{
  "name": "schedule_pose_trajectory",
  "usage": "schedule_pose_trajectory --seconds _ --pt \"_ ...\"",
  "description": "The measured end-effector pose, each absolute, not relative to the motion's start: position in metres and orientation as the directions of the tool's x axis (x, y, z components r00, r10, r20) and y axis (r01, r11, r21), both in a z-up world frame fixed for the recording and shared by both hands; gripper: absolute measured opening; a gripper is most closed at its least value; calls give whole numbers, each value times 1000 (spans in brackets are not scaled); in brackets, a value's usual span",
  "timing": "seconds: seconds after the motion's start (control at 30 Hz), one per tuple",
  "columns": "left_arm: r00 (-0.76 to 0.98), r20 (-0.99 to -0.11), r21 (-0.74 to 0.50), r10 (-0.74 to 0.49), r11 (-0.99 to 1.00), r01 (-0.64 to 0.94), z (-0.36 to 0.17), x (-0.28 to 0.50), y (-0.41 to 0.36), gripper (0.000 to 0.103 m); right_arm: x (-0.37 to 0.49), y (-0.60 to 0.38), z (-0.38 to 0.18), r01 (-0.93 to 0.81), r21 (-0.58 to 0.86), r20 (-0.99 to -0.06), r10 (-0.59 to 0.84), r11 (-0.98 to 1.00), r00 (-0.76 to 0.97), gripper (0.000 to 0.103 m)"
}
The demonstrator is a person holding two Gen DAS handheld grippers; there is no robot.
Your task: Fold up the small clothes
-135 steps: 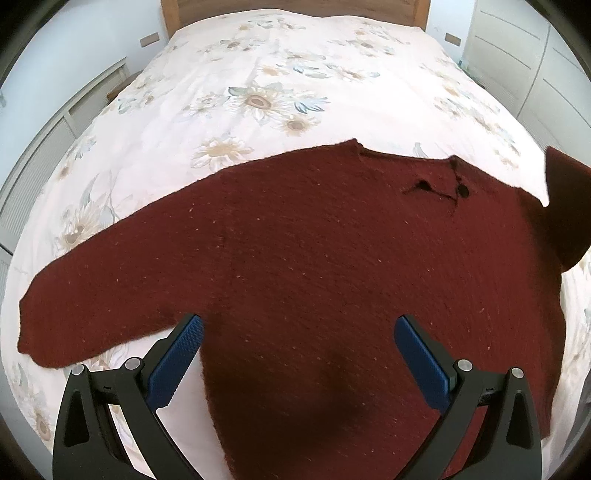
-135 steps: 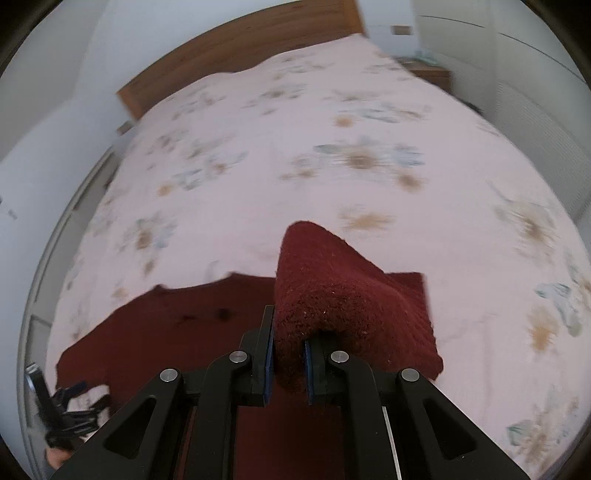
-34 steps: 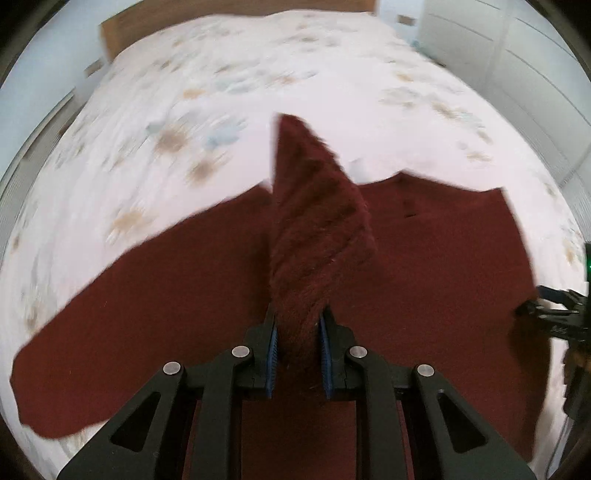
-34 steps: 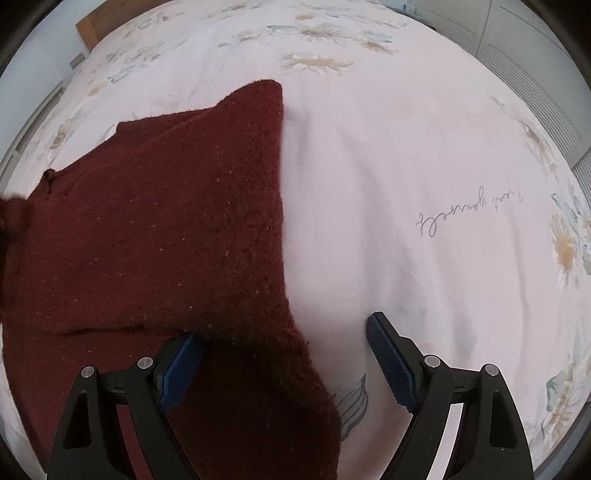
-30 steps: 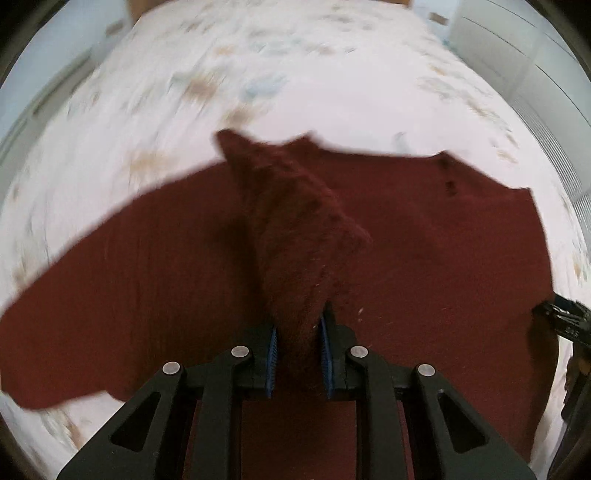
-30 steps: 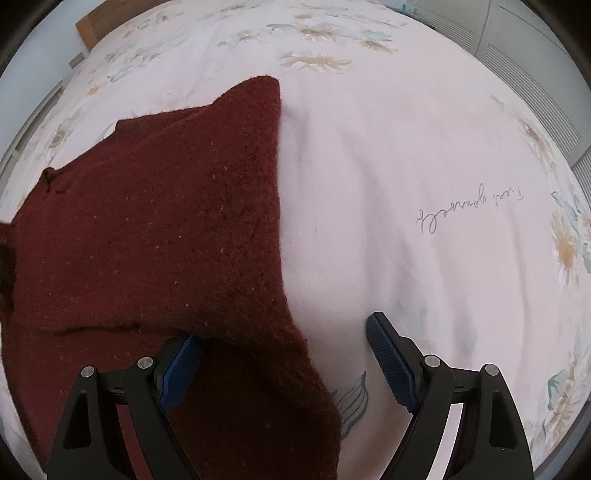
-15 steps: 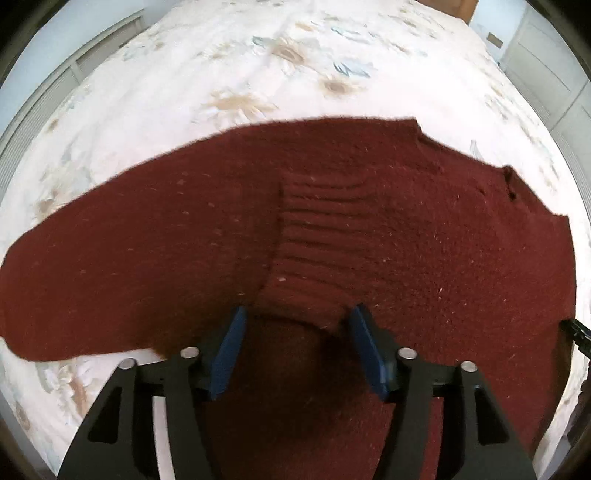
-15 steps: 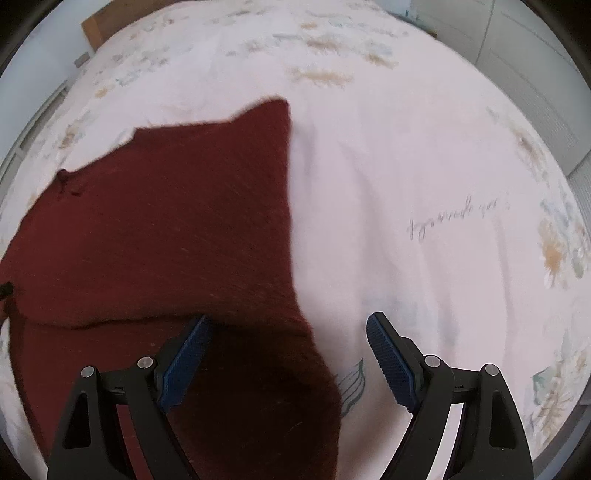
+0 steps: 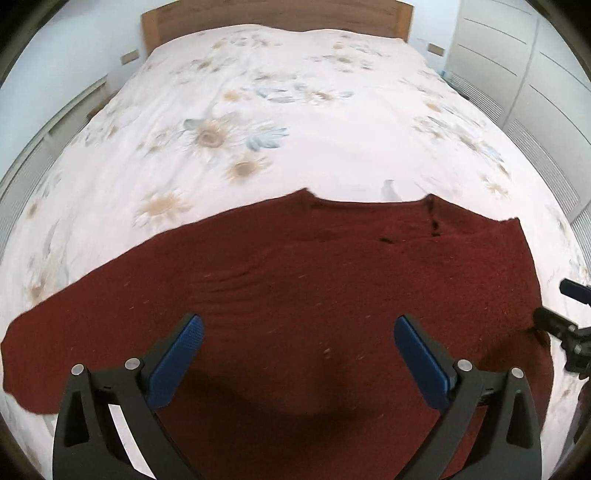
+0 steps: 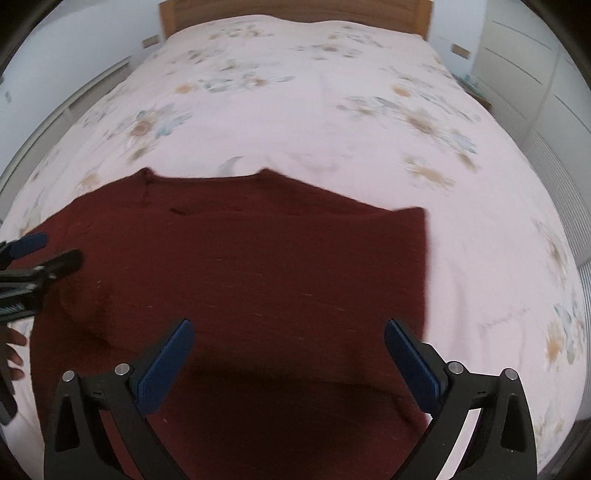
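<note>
A dark red knitted sweater (image 9: 314, 280) lies flat on the bed, neckline away from me. Its right sleeve is folded in over the body; its left sleeve (image 9: 74, 325) stretches out to the left. My left gripper (image 9: 295, 332) is open and empty, hovering over the sweater's lower middle. My right gripper (image 10: 286, 336) is open and empty over the right half of the sweater (image 10: 258, 266). The right gripper shows at the right edge of the left wrist view (image 9: 565, 314), and the left gripper at the left edge of the right wrist view (image 10: 33, 258).
The sweater rests on a white bedspread (image 9: 258, 110) printed with flowers. A wooden headboard (image 9: 273, 14) stands at the far end. White wardrobe doors (image 9: 535, 74) line the right side, and a white wall with low panelling runs along the left.
My left gripper has let go of the ribbed sleeve end, opened wide and pulled back over the sweater. My right gripper stays open and has swung to face the headboard.
</note>
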State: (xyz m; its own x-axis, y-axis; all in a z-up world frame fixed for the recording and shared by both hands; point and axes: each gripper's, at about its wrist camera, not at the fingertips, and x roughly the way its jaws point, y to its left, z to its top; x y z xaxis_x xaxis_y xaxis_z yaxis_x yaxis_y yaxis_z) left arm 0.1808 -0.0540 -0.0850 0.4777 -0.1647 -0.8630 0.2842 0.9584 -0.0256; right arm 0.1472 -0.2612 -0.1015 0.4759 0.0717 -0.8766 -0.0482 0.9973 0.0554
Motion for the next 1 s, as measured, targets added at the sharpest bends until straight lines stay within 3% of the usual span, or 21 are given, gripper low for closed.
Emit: schedule_pose_trajectory --seconds 0.43,0.63,1.0 --pt "393 -915 26 -89 960 279 -161 179 -43 102 149 -251 -166 -37 33 -917 45 999 396 103" --pt "395 -916 51 -77 951 304 -162 173 -29 102 146 -289 -167 34 -1 -919 -15 999 394 103" --pt "393 -917 42 -72 961 275 -169 169 -19 102 140 -299 -183 43 49 -916 27 998 400 103"
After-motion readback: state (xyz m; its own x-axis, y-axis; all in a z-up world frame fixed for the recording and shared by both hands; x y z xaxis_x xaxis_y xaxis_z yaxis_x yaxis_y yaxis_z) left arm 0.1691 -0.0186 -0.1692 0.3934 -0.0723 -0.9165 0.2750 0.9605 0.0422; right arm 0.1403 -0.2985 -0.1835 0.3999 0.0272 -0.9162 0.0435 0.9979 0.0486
